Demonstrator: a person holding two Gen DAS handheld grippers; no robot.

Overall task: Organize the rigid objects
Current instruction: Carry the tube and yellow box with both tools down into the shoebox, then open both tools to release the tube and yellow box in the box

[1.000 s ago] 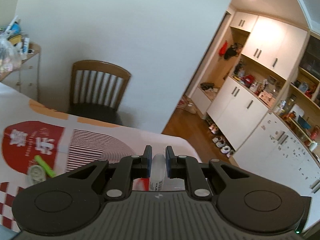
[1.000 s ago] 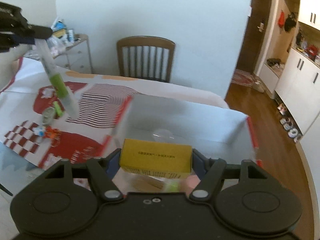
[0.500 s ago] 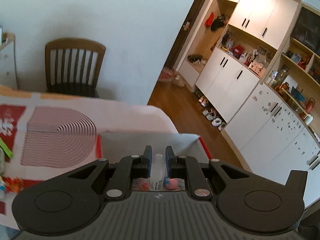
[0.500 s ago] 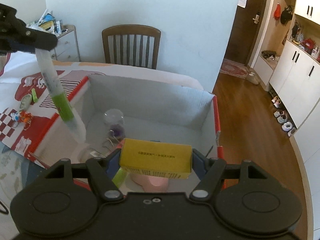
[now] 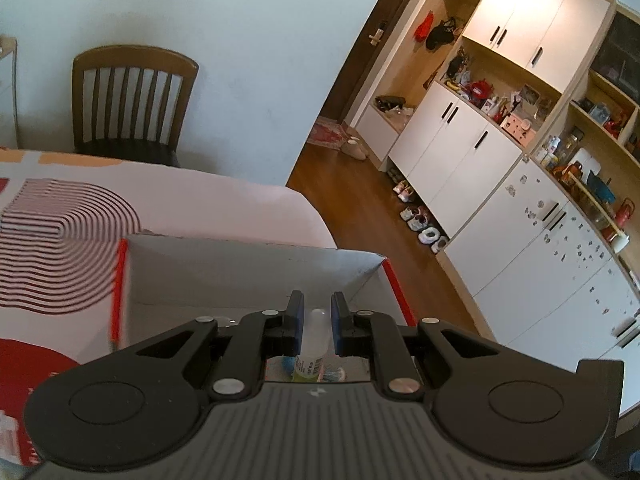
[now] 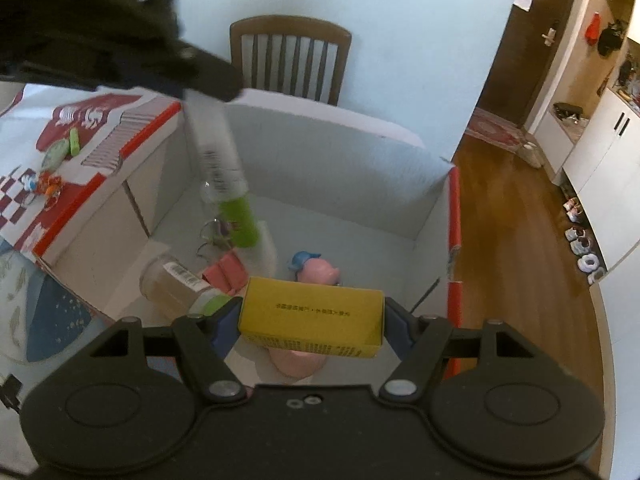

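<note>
Change: both grippers have been brought over the open box (image 6: 360,168) since the earlier frames; the tablecloth pattern that filled the views has been pushed to the left edge, and the box floor is now seen directly below.
Left gripper: the left gripper (image 5: 316,320) is clenched on a slim tube (image 6: 224,184), held by its top end.
Tube axis: the long axis is tilted, with the capped end hanging low inside the box, above a clear jar (image 6: 176,284) and a red piece (image 6: 226,274); whether the floor is touched cannot be told.
Right gripper: the right gripper (image 6: 312,316) is closed across the ends of a yellow carton (image 6: 312,312), held level and crosswise.
Key relation: the carton is hung over the near part of the box, right above a pink toy (image 6: 320,274); bare floor lies beyond and to the right, so the right hand is judged the nearer one for that spot.
Surface: the box is grey inside with red edges and rests on a patterned tablecloth (image 5: 60,248); a green marker (image 6: 74,142) and small trinkets are left on it.
Room: a wooden chair (image 5: 128,100) is set against a pale wall; white cabinets (image 5: 460,148) are ranged along a wood floor.
</note>
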